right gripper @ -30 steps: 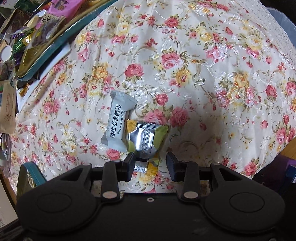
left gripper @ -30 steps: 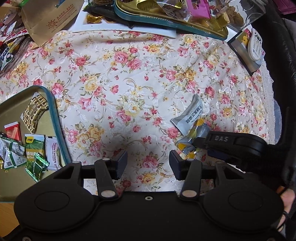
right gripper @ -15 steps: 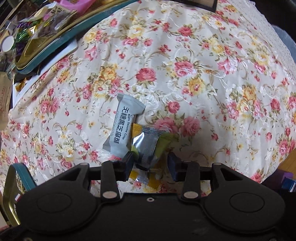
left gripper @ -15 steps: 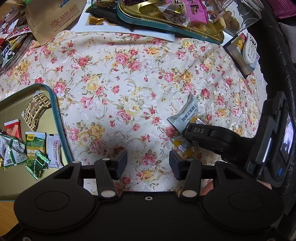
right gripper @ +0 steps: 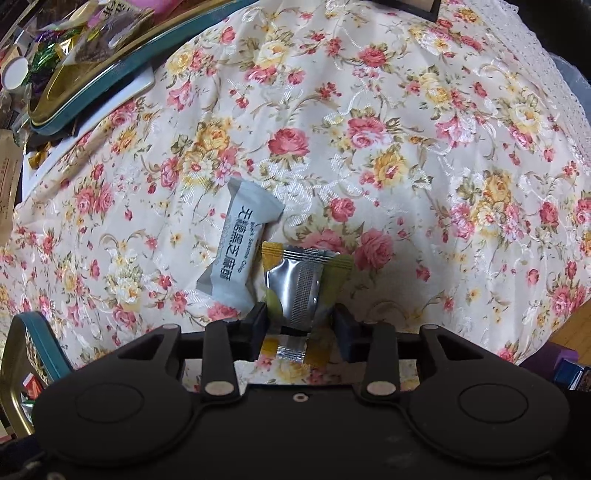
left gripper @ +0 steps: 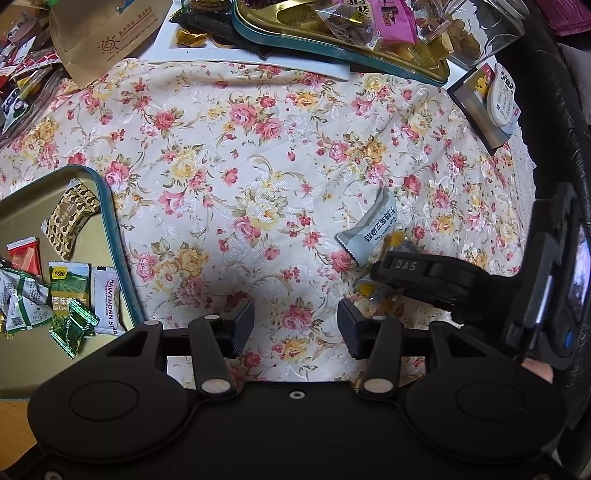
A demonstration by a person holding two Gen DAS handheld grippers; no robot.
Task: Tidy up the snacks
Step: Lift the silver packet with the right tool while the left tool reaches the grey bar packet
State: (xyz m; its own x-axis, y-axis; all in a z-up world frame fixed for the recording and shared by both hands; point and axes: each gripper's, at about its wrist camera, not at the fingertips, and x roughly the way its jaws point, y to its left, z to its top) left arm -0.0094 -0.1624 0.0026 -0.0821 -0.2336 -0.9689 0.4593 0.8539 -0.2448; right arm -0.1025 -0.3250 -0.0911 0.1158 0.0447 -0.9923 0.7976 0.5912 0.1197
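My right gripper (right gripper: 298, 323) is shut on a silver and yellow-green snack packet (right gripper: 299, 286) and holds it lifted off the floral cloth. A second yellow and silver packet (right gripper: 291, 350) lies under the jaws. A grey sesame crisp packet (right gripper: 236, 247) lies just to the left; it also shows in the left wrist view (left gripper: 369, 232). My left gripper (left gripper: 295, 325) is open and empty above the cloth. A gold tray with a teal rim (left gripper: 118, 258) at the left holds several wrapped snacks. The right gripper (left gripper: 417, 273) shows at the right of that view.
A second teal-rimmed gold tray (left gripper: 332, 40) piled with snacks sits at the far edge on a white board. A brown paper bag (left gripper: 99, 33) lies far left. A small box with a round tub (left gripper: 491, 99) sits far right. The table edge runs along the right side.
My right gripper has closed on the silver and yellow-green packet and lifted it off the cloth. The left gripper has drawn back a little and stays open.
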